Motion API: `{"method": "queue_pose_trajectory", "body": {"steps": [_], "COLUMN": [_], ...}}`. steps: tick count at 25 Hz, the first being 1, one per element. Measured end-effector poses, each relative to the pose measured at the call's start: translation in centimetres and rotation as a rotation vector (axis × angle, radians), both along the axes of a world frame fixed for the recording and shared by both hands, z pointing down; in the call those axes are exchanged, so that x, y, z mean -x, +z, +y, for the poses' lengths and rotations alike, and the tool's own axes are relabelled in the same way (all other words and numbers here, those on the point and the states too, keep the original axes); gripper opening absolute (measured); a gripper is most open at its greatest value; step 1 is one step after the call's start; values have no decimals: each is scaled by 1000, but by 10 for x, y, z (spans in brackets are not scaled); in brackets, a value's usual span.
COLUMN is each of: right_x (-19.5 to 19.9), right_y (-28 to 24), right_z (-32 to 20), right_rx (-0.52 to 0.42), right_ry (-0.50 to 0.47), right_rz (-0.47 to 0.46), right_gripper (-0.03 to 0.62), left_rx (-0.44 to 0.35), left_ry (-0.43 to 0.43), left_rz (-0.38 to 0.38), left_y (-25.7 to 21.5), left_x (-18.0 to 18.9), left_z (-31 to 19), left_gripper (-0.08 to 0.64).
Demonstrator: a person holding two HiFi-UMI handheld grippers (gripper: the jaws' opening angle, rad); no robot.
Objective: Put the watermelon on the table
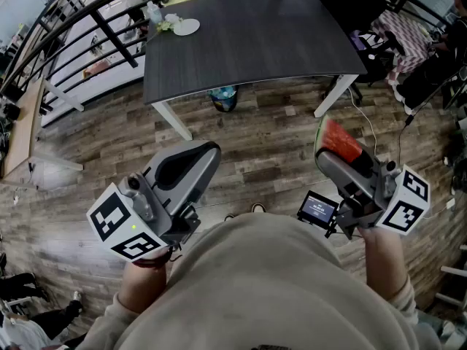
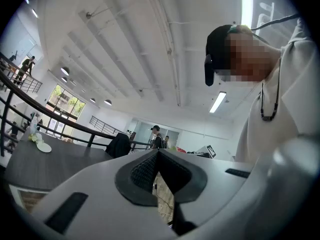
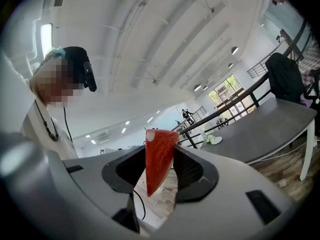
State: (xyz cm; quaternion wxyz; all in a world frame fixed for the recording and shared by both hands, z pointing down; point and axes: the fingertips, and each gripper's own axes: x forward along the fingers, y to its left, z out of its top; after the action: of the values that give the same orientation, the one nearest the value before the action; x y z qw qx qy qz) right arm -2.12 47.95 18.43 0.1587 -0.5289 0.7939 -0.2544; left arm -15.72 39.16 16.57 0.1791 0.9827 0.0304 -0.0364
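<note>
sweater (image 1: 270, 283), hand-held gripper (image 3: 160, 160) clamping watermelon (image 1: 340, 140), screen (image 1: 318, 210) illegible

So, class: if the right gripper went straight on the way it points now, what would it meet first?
Probably the dark table, the nearest thing ahead of the right gripper and its watermelon slice. Held slightly above the tabletop, it might pass over toward the railing; depth is unclear.
</note>
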Motion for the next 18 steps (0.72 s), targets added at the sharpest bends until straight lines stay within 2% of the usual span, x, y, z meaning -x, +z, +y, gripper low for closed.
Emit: {"method": "queue_pose_trajectory", "body": {"steps": [6,12,18], "right_x": [-12,-22,-42], "right_y": [-9,-10,-7], "right_z": [5,3,4], "right_rx": [-28,-26,-29], "right_ry": [9,4,-10], "right_rz": [-52,-42,-56], "right_gripper": [181,181,181], "left_rx": [-3,-34,-16], "left_ry": [-17,-37,-72], "left_rz": [-2,-42,-70], "left_y": [-4,5,10], "left_x": [-4,-7,-17], "left_z": [5,5,13], "left_gripper": [2,2,2]}}
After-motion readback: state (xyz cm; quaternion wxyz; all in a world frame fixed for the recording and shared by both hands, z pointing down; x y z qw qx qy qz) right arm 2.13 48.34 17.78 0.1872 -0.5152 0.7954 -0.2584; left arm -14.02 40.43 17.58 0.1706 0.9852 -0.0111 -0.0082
